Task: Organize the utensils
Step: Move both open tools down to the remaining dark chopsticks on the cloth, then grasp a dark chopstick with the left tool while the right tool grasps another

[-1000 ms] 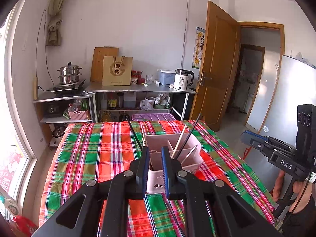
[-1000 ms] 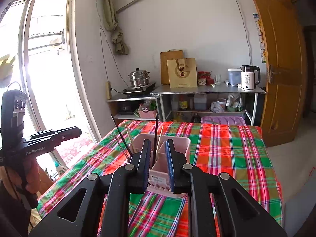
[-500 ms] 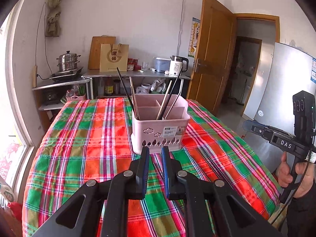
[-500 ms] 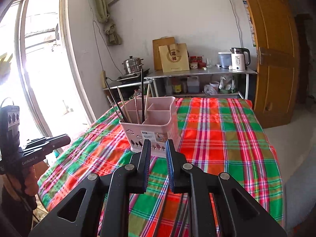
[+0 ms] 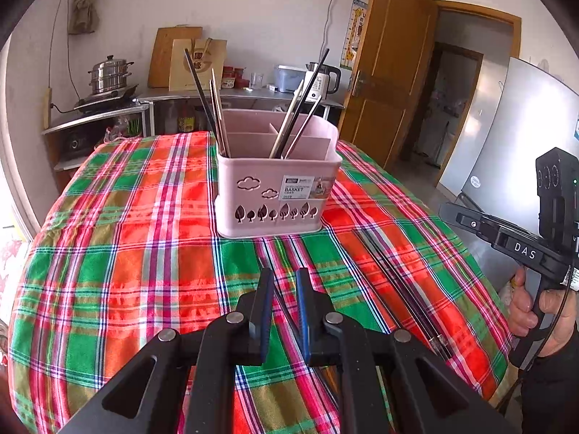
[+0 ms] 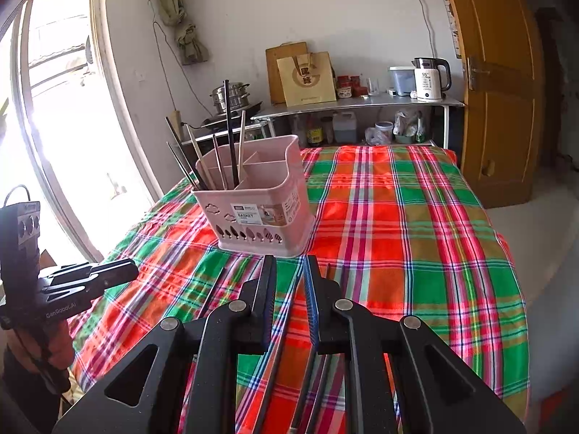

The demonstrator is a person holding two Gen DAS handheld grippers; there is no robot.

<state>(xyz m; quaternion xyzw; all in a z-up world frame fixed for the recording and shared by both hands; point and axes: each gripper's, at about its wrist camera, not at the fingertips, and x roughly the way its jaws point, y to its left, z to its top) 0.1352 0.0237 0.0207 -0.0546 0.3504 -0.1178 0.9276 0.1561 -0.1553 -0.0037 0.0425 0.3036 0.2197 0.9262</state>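
Your left gripper point(image 5: 284, 278) and right gripper point(image 6: 291, 267) have both dropped back low over the plaid tabletop point(image 5: 137, 238), fingers slightly apart, holding nothing. Loose dark chopsticks point(image 5: 398, 282) lie just ahead on the cloth. Beyond them stands the pink plastic utensil basket point(image 5: 277, 195), several chopsticks already upright inside. Pulling back suggests another pickup comes next.

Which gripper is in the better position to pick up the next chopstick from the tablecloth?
Right, probably. The right gripper hangs directly over dark chopsticks on the cloth, jaws apart. The left gripper has only one beneath it.
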